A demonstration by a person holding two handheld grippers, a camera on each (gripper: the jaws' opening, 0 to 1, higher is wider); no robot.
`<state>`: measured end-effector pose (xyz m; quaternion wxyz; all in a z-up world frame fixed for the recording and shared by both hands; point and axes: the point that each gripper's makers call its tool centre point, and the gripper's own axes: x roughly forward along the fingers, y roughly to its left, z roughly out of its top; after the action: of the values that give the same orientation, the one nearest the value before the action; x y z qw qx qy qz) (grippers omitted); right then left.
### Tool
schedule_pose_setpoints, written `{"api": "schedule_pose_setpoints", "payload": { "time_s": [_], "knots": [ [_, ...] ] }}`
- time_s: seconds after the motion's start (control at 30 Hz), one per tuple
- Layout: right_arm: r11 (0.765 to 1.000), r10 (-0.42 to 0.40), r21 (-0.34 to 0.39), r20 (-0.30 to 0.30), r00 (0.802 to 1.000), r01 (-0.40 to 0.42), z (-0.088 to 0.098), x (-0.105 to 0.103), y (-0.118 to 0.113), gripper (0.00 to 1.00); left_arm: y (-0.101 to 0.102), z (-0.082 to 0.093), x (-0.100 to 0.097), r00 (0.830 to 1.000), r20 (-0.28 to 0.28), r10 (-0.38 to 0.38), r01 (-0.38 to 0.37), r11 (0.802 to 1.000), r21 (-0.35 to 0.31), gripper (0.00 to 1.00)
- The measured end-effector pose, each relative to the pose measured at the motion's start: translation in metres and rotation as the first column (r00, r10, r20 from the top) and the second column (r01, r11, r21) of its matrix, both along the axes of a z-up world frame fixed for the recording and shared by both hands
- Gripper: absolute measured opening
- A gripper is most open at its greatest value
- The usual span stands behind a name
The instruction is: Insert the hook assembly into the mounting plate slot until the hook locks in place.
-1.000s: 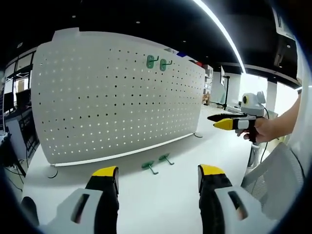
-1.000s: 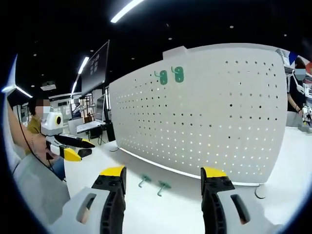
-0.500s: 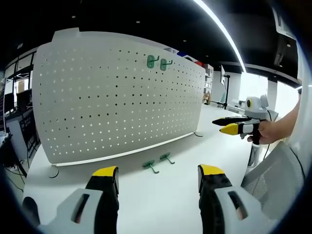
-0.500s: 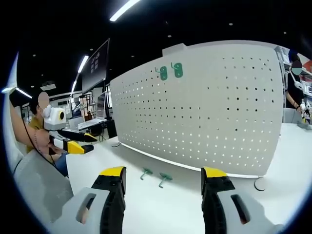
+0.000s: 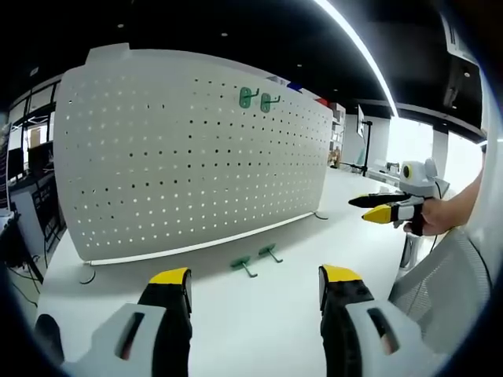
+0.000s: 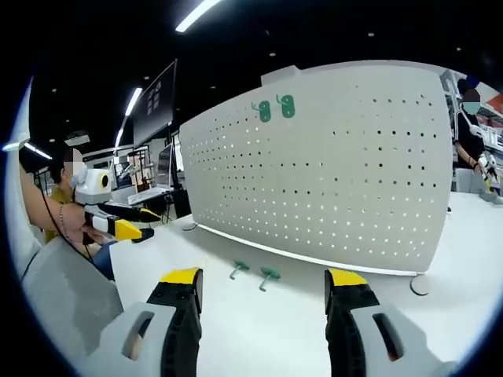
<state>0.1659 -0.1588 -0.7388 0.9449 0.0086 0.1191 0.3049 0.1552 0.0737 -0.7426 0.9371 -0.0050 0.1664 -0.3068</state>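
Currently both grippers are hovering over the white table [image 5: 251, 314], nothing held. In the left gripper view, the left gripper [image 5: 255, 284] is sitting with its yellow-tipped jaws spread wide and empty. In the right gripper view, the right gripper [image 6: 264, 284] is doing the same: jaws apart, nothing between them.

The perforated white mounting plate [image 5: 189, 149] is standing upright on the table, far side of both grippers, resting on small round feet. Two green hooks [image 5: 255, 99] are already hanging side by side near its top edge; in the right gripper view the same pair is showing near the plate's upper left.

Two loose green hook assemblies [image 5: 257, 260] are lying on the table just in front of the plate's base, near each other and apart from both grippers. In the right gripper view they are lying beyond the jaw tips, left of centre.

In the left gripper view the right gripper is coming in from the right, held in a hand [image 5: 440, 216], jaws pointing left with a narrow gap between them. In the right gripper view the left gripper is showing at the left, well apart from the hooks.
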Motion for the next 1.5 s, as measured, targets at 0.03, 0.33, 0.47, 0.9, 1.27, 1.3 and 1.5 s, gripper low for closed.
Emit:
{"api": "schedule_pose_setpoints", "payload": {
  "time_s": [0.03,0.33,0.47,0.9,1.27,1.3,1.5],
  "knots": [
    [1.0,0.001,-0.002,-0.001,1.0,-0.001,0.0,0.0,0.0,0.6,0.0,0.0,0.0,1.0,0.0,0.0,0.0,1.0,0.0,0.67],
    [1.0,0.003,-0.009,-0.022,1.0,-0.004,-0.007,-0.005,-0.004,0.61,0.002,-0.003,0.0,1.0,-0.009,0.008,-0.008,1.0,-0.003,0.67],
    [1.0,0.002,-0.011,-0.03,1.0,-0.003,-0.009,-0.008,-0.006,0.61,0.004,-0.003,0.0,1.0,-0.012,0.014,-0.014,1.0,-0.009,0.67],
    [1.0,-0.004,0.005,-0.05,0.999,0.004,-0.011,-0.009,-0.006,0.62,0.0,-0.004,0.002,1.0,-0.016,0.003,-0.003,1.0,-0.012,0.67],
    [1.0,0.002,0.012,-0.059,0.998,-0.001,-0.013,-0.01,-0.006,0.62,-0.016,-0.002,0.016,0.998,-0.014,-0.066,0.066,0.998,0.006,0.66],
    [1.0,0.003,0.013,-0.06,0.998,-0.002,-0.013,-0.01,-0.005,0.62,-0.018,-0.002,0.019,0.997,-0.015,-0.081,0.081,0.997,0.016,0.66],
    [1.0,0.013,0.015,-0.065,0.998,-0.012,-0.015,-0.011,-0.003,0.62,-0.023,0.0,0.034,0.992,-0.012,-0.128,0.128,0.991,0.046,0.66]
  ]
}}
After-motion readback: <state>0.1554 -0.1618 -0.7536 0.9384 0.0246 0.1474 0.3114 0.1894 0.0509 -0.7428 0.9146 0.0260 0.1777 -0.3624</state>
